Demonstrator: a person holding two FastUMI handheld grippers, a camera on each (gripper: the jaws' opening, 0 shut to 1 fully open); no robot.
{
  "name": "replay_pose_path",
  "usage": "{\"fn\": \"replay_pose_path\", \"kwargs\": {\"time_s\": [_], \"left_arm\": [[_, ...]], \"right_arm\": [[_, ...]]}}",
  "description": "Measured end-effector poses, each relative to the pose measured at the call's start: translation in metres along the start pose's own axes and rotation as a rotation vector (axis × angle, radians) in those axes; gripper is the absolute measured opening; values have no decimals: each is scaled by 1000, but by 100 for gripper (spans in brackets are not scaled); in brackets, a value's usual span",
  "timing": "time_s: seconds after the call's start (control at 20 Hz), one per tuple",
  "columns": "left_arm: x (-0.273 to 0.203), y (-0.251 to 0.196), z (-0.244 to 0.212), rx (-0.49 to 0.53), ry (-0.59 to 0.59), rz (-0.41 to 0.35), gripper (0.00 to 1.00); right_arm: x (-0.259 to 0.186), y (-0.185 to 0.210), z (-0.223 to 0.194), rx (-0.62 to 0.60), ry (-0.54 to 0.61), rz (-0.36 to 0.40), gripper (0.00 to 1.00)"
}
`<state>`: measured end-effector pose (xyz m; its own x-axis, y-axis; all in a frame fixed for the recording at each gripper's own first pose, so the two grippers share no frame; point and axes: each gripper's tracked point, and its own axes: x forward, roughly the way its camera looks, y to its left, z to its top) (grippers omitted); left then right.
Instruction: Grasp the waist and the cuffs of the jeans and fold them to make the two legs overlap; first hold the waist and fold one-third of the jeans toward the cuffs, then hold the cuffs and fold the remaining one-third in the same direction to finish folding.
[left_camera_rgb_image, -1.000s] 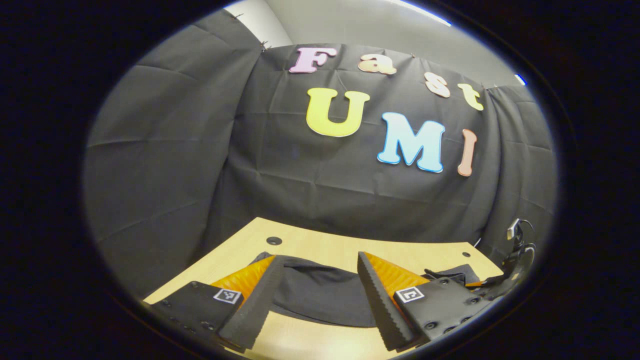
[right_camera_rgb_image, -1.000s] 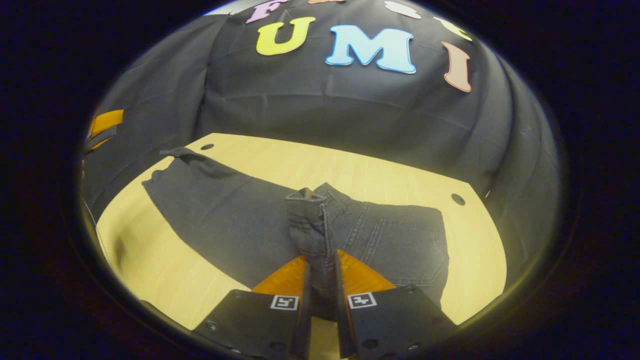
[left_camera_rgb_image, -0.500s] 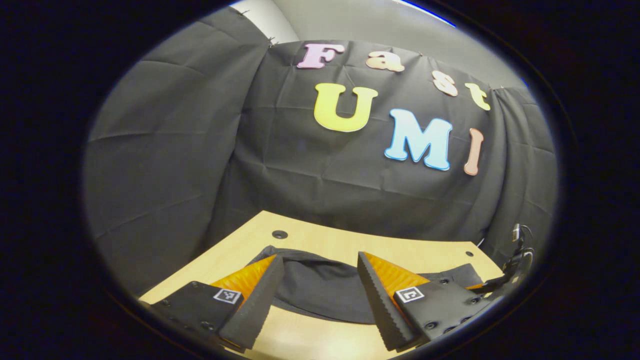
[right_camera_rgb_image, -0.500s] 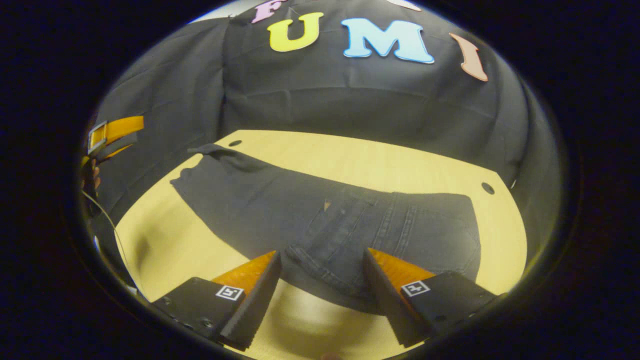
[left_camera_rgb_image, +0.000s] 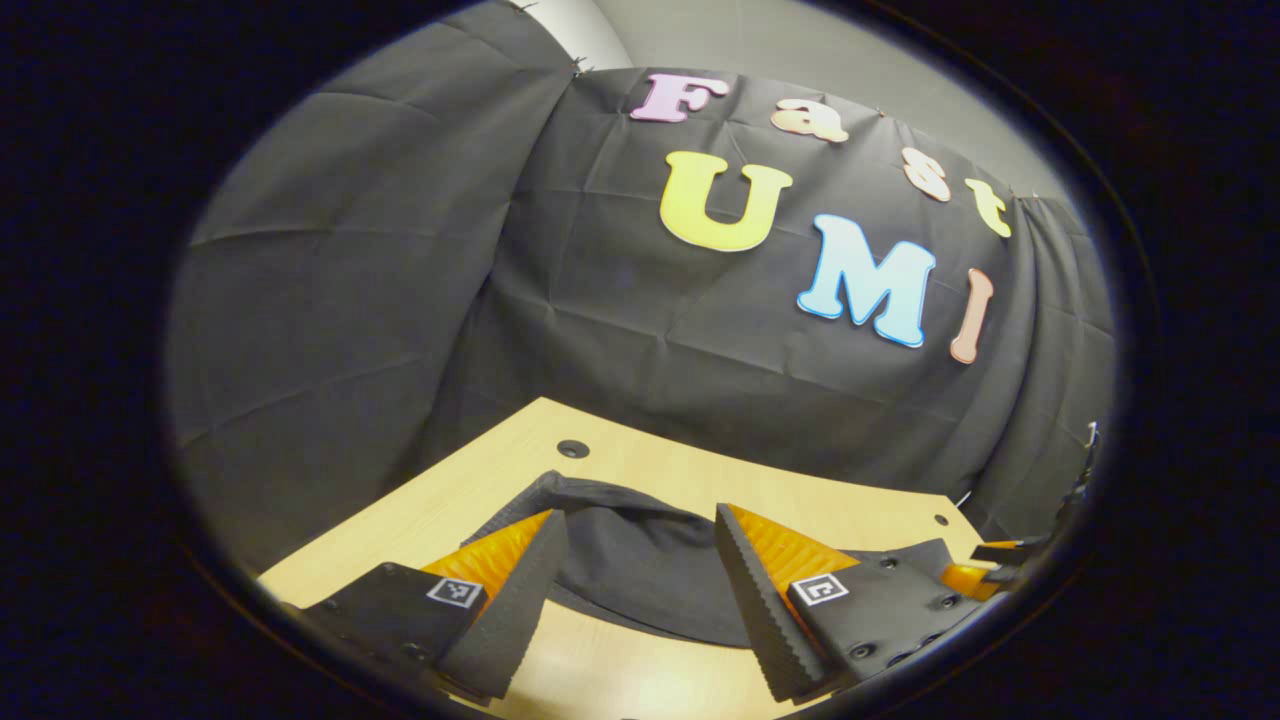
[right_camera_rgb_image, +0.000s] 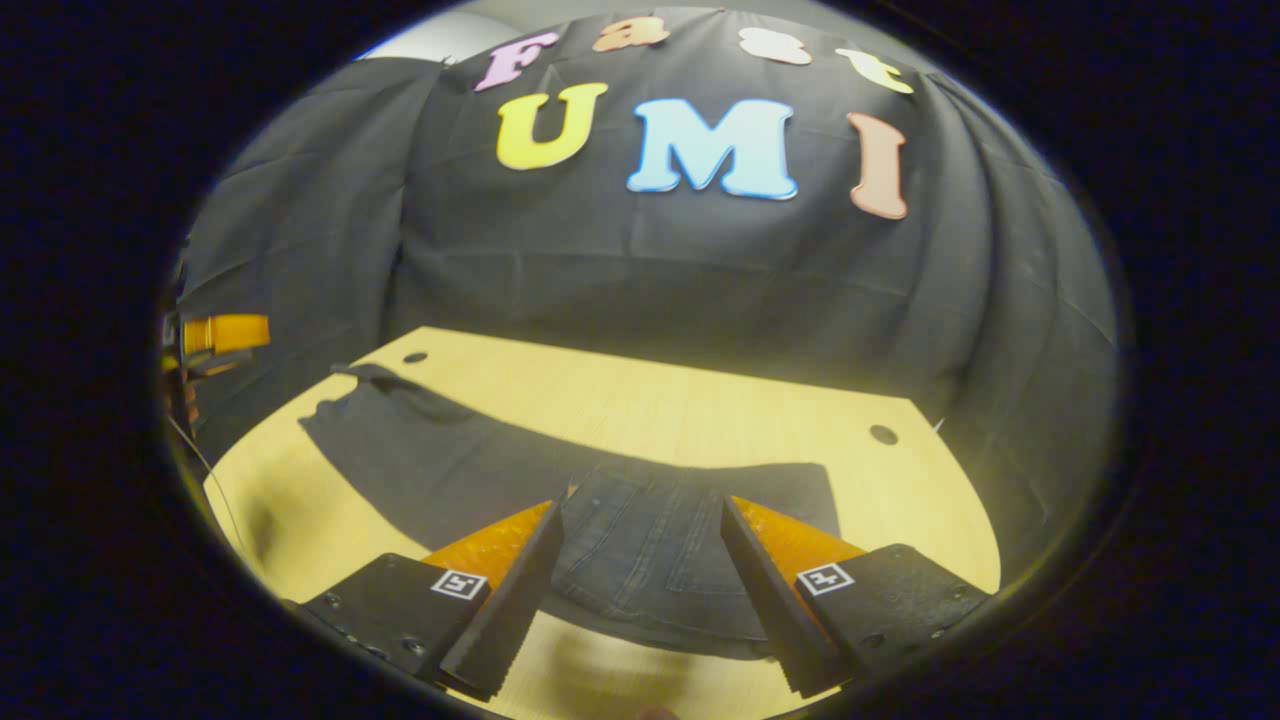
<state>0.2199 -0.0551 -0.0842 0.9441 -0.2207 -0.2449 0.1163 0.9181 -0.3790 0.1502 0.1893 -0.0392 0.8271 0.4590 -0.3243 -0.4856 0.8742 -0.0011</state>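
Dark grey jeans (right_camera_rgb_image: 560, 480) lie flat on the light wooden table (right_camera_rgb_image: 700, 410), the waist end folded over toward the cuffs. In the right gripper view my right gripper (right_camera_rgb_image: 640, 520) is open just above the folded waist part (right_camera_rgb_image: 650, 560), holding nothing. The leg end runs off to the far left (right_camera_rgb_image: 390, 410). In the left gripper view my left gripper (left_camera_rgb_image: 640, 530) is open over the cuff end of the jeans (left_camera_rgb_image: 630, 570), with cloth lying between the fingers but not pinched. The right gripper (left_camera_rgb_image: 985, 570) shows at the far right edge there.
The table (left_camera_rgb_image: 700, 480) has small round holes near its back corners (right_camera_rgb_image: 883, 434), (left_camera_rgb_image: 572, 448). Black cloth walls close in behind and on both sides. The left gripper (right_camera_rgb_image: 215, 335) with a hand shows at the left edge of the right gripper view.
My right gripper let go of the waist, which dropped flat onto the legs, then opened wide and pulled back a little. The left gripper stayed open and tilted slightly.
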Motion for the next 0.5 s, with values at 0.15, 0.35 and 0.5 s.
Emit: {"fn": "replay_pose_path", "kwargs": {"time_s": [0.15, 0.35, 0.5], "left_arm": [[8, 12, -8, -53, 32, 6, 96], [23, 41, -28, -179, 112, 24, 96], [40, 65, -48, -341, 207, 73, 96]], "right_arm": [[-17, -21, 29, 64, -73, -48, 96], [-34, -44, 46, 124, -108, -95, 96], [-37, -52, 49, 144, -110, -106, 96]]}}
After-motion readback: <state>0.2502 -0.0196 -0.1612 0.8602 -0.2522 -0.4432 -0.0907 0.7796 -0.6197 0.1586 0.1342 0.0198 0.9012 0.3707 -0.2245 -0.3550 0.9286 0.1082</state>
